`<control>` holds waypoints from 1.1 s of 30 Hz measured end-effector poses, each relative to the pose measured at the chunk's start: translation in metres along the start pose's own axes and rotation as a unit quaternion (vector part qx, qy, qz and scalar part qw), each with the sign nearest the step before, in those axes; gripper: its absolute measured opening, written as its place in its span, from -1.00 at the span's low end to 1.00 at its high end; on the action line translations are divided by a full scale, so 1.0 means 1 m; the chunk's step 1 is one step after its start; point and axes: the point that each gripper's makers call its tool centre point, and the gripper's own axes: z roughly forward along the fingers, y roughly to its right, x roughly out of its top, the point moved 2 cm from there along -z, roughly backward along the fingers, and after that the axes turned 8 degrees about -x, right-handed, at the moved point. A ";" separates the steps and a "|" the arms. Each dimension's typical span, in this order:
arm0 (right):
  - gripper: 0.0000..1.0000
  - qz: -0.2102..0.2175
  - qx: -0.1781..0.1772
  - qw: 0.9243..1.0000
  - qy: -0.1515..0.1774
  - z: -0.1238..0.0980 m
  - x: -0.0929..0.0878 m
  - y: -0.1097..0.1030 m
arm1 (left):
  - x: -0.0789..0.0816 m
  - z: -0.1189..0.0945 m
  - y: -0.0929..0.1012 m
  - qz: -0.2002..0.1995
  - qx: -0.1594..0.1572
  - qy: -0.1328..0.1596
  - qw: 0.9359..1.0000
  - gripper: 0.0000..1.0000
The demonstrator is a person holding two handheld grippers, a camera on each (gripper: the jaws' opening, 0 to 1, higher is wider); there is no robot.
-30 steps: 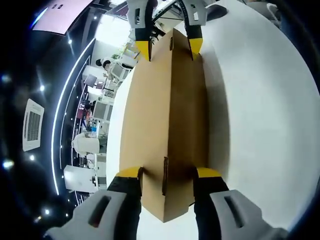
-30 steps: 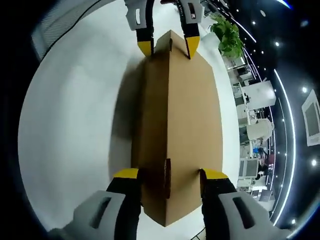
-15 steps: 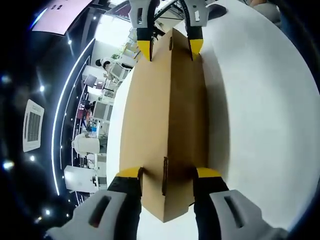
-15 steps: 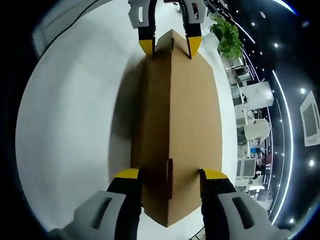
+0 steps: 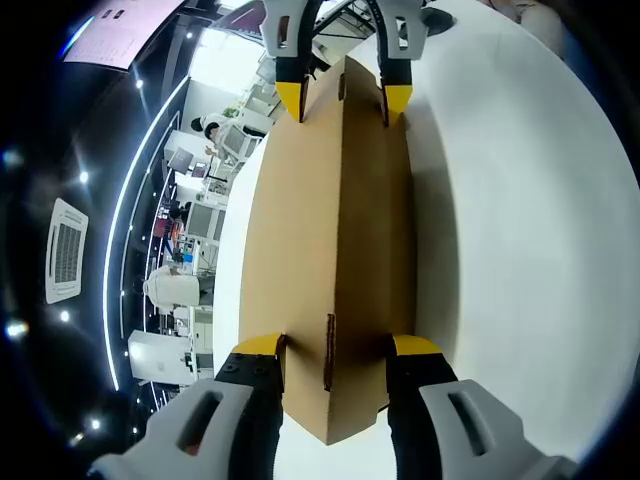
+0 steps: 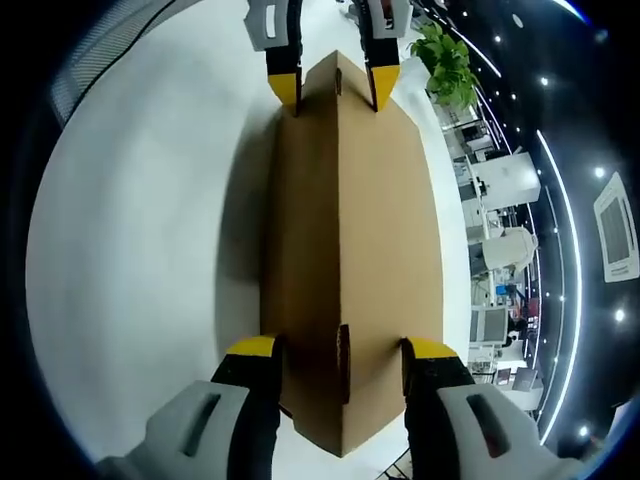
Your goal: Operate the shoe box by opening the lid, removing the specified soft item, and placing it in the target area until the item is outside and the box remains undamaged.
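Gripping closed cardboard shoe box (image 5: 335,240) at opposite ends, left gripper (image 5: 335,352) jaws clamped on near end, right gripper (image 6: 337,352) likewise, box on white table (image 5: 520,220), lid shut.

Bench (image 5: 520,200): white, round-edged, bare surface.
Potted plant (image 6: 447,62): green, beyond the bench's far edge.
Background: office desks, ceiling lights.

a plain brown cardboard shoe box (image 5: 335,250) lies closed on a white surface (image 5: 520,230), lid down, its long axis running away from each camera, a narrow slot in the near end.
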 end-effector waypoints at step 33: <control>-0.18 0.007 0.058 0.998 0.006 -0.013 0.002 0.016 | 0.004 -0.012 -0.009 -0.008 -0.007 0.011 1.000 -0.26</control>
